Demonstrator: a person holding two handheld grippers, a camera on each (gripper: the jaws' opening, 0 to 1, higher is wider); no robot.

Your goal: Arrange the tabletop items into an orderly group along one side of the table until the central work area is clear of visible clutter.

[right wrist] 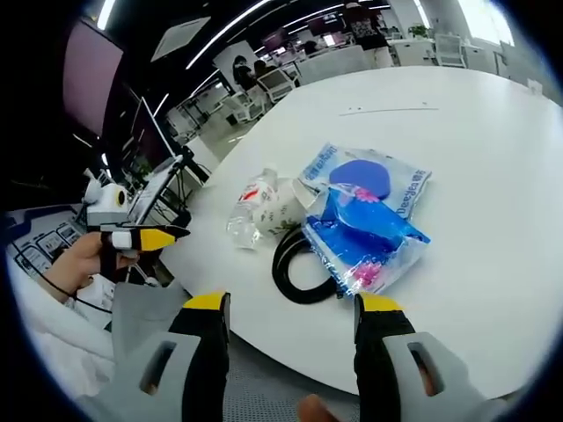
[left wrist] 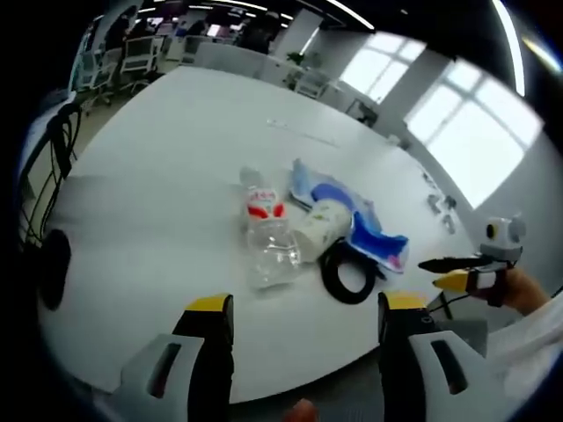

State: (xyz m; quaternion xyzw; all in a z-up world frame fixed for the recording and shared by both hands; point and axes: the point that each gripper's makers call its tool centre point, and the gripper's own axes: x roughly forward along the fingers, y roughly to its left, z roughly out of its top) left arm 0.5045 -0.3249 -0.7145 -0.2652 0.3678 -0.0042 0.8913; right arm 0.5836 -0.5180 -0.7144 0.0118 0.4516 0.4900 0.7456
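A small heap of items lies on the white table (left wrist: 167, 141). It holds a clear plastic bottle (left wrist: 265, 236) with a red label lying on its side, a paper cup (left wrist: 320, 225) on its side, a coiled black cable (left wrist: 347, 275) and blue plastic bags (left wrist: 365, 215). My left gripper (left wrist: 308, 303) hovers open at the near table edge, short of the bottle. In the right gripper view the bottle (right wrist: 253, 204), cup (right wrist: 283, 207), cable (right wrist: 295, 264) and bags (right wrist: 365, 215) lie just ahead of my open right gripper (right wrist: 293, 303). Each gripper shows beside the heap in the other's view: the right gripper (left wrist: 433, 272), the left gripper (right wrist: 171, 236).
Office chairs (left wrist: 132, 53) and desks stand beyond the far table edge, with people behind them. A few small objects (left wrist: 440, 207) lie near the far right edge. Black cables and a chair (left wrist: 57, 141) sit at the left side. The table (right wrist: 493, 123) is bare beyond the heap.
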